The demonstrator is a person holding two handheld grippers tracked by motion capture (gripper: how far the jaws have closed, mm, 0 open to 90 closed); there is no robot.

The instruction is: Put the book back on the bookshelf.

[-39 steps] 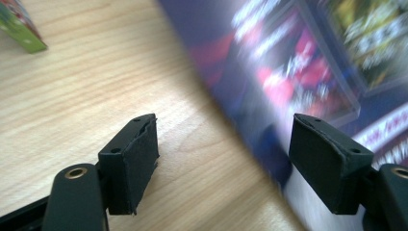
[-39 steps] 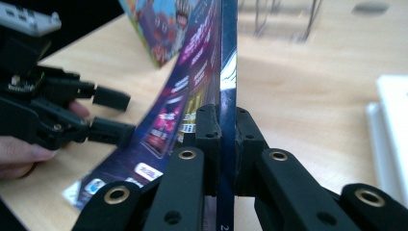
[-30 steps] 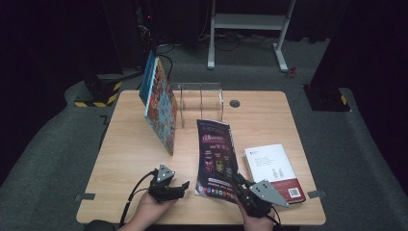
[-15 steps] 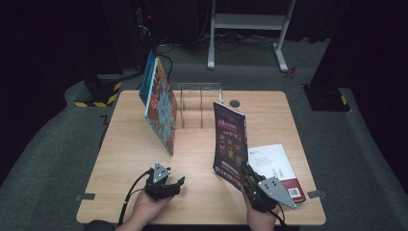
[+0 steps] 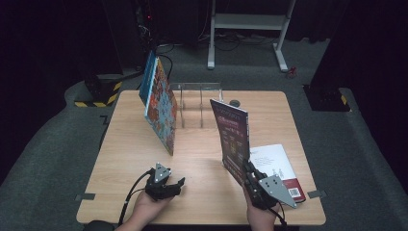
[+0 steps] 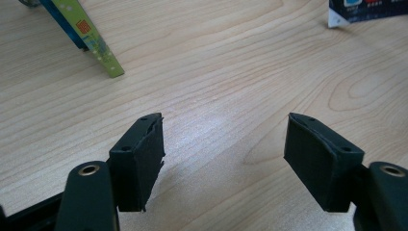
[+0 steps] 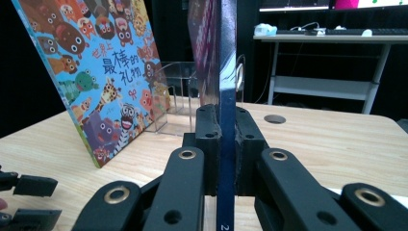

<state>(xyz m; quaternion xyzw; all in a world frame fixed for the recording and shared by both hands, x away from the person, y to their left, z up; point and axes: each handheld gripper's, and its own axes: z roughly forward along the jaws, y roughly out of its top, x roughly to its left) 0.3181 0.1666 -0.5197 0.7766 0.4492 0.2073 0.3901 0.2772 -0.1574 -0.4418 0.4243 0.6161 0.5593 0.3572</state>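
Right hand-held gripper [image 5: 250,174]: jaws clamped on the lower edge of a dark-covered magazine [image 5: 233,139], which stands upright on edge above the near right part of the tabletop [image 5: 202,144]. In the right gripper view the magazine [image 7: 225,72] is seen edge-on, rising straight up between the two black jaws, pads pressed to both faces.

Left hand-held gripper [image 5: 166,185]: at the near left of the tabletop, jaws standing apart with nothing between them. The left gripper view shows bare wood grain between the pads [image 6: 139,161].

Other items:
- Colourful picture book [image 5: 160,108] with cartoon animals on the cover, leaning tilted at the far left, its lower edge on the wood. Cover also visible in the right gripper view [image 7: 96,72].
- Clear acrylic rack [image 5: 199,98] near the far edge, just right of the picture book, behind the magazine.
- White book with a red strip [image 5: 274,163] lying flat on the near right, just beside the right hand-held gripper.
- Round cable hole [image 5: 235,102] in the tabletop, near the rack
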